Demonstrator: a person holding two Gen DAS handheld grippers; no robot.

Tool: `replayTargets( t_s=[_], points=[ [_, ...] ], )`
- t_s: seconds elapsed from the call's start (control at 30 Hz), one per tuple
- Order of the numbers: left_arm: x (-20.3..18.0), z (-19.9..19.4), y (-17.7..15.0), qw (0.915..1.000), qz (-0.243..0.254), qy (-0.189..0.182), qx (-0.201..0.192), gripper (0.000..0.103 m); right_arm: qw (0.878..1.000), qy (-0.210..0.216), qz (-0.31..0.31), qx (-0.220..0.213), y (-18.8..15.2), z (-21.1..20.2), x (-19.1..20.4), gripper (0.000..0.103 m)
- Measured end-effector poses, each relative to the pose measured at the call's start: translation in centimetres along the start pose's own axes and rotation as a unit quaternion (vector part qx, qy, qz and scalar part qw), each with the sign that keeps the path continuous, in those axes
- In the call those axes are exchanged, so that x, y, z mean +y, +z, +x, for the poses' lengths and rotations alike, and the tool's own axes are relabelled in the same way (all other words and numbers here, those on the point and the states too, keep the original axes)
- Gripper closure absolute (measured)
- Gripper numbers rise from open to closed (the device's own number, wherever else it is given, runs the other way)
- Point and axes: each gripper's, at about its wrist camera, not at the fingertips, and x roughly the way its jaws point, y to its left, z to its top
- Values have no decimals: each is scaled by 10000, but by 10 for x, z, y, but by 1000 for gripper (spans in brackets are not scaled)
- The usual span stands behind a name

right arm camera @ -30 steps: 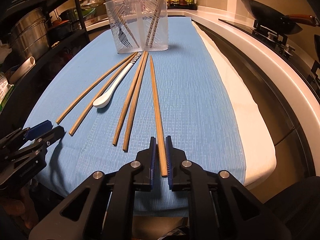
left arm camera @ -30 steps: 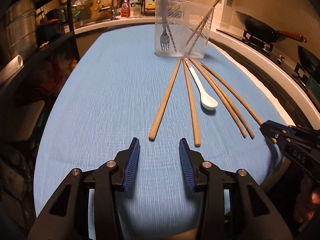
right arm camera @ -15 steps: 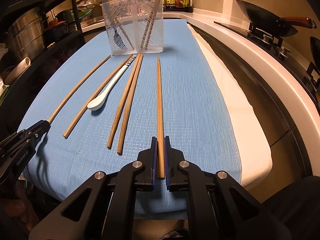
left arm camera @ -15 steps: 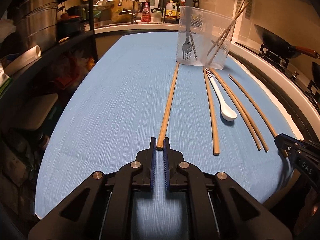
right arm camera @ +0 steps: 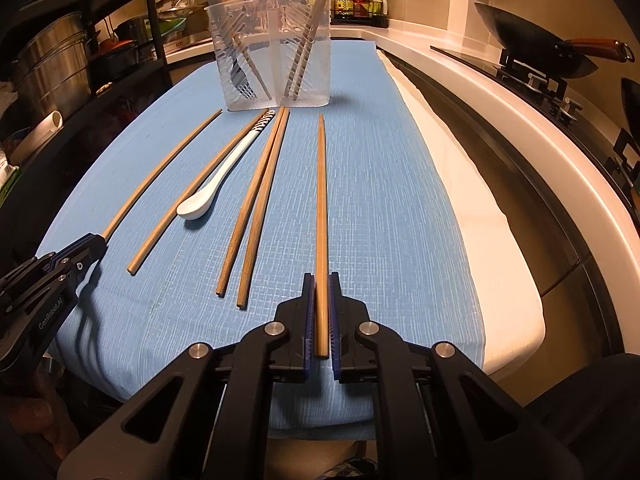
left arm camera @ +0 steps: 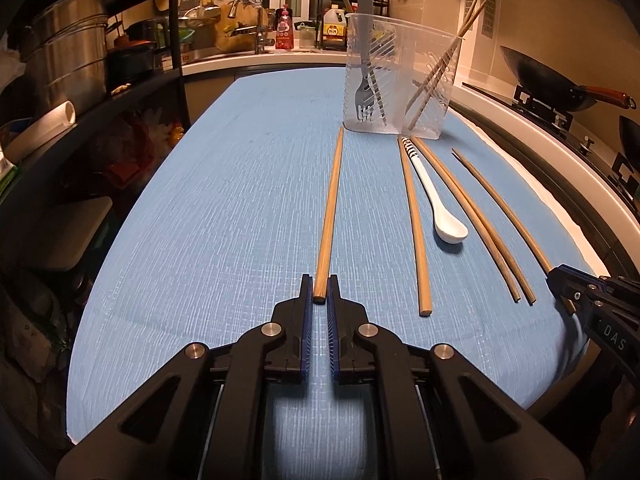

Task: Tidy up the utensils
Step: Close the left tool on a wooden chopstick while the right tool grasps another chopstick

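Several wooden chopsticks and a white spoon (left arm camera: 440, 208) lie on the blue cloth (left arm camera: 240, 200) in front of a clear utensil holder (left arm camera: 400, 80) that holds a fork and chopsticks. My left gripper (left arm camera: 319, 288) is shut on the near end of the leftmost chopstick (left arm camera: 330, 208). My right gripper (right arm camera: 319, 292) is shut on the near end of the rightmost chopstick (right arm camera: 321, 200). The spoon (right arm camera: 216, 184) and holder (right arm camera: 276, 52) also show in the right wrist view. Each gripper shows at the edge of the other's view.
A dark shelf with steel pots (left arm camera: 68, 60) stands along the left. A stove with woks (left arm camera: 560, 84) runs along the right. A white cloth edge (right arm camera: 480, 200) borders the blue cloth. A sink and bottles are at the back.
My left gripper went from open to shut on the leftmost chopstick's end and swung it straighter. My right gripper stayed shut on its chopstick and straightened it.
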Motion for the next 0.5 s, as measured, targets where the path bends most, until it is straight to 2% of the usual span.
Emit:
replayTargets(
  t_s=[0.5],
  points=[
    [-1, 0, 1, 10000, 76, 48, -41, 96, 10000, -15, -22, -31, 2, -1, 1, 96]
  ],
)
